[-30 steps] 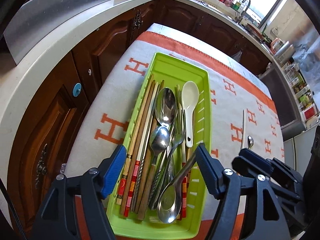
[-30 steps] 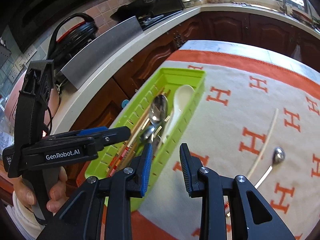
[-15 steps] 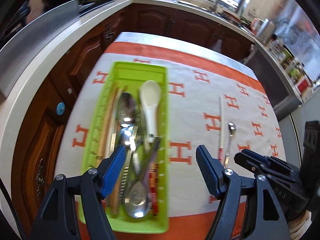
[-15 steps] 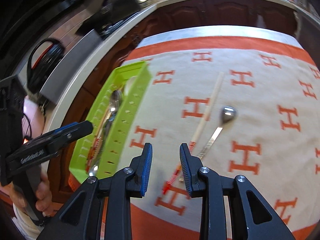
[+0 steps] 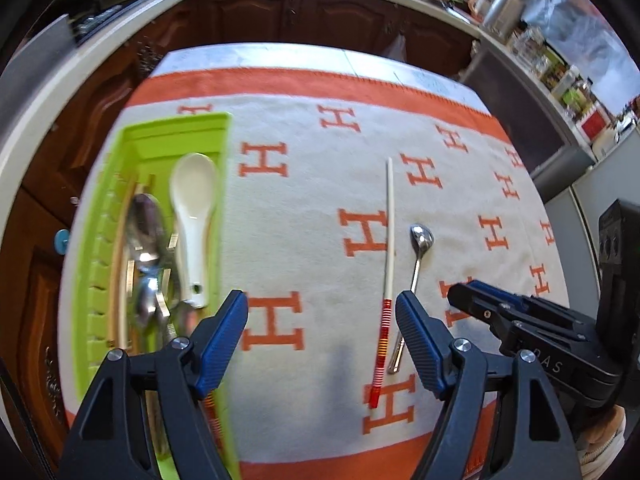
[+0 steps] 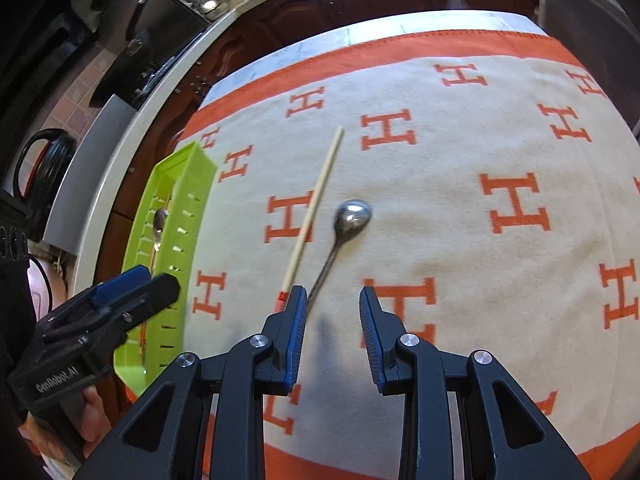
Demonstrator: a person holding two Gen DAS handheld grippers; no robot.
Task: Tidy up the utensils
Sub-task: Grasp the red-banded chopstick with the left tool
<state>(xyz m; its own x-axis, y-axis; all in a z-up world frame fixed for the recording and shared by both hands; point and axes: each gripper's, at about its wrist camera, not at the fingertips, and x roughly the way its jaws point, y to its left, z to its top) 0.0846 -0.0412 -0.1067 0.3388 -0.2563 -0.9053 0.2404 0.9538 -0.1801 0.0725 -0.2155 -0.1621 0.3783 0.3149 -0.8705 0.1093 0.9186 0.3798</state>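
Left gripper [image 5: 322, 320] above the cloth [image 5: 312, 208], jaws wide and just opened a little further, nothing between them but bare cloth. Right gripper [image 6: 333, 312] also above the cloth, jaws narrow and empty, blue pads [image 6: 297, 332] apart. Just past the right gripper's left pad, a chopstick [image 6: 312, 208] with a red-striped end, flat on the cloth. Beside it a small metal spoon [image 6: 352, 214], bowl away from the camera, handle running back toward the gap between the pads; contact with the pad not clear. Chopstick and spoon close together, nearly parallel, well apart from the green tray [image 5: 100, 280]. In the tray, at the cloth's left edge: a white spoon [image 5: 194, 216], metal spoons [image 5: 146, 220] and more chopsticks, blurred. Behind the table, dark wooden cabinets [image 5: 280, 12].
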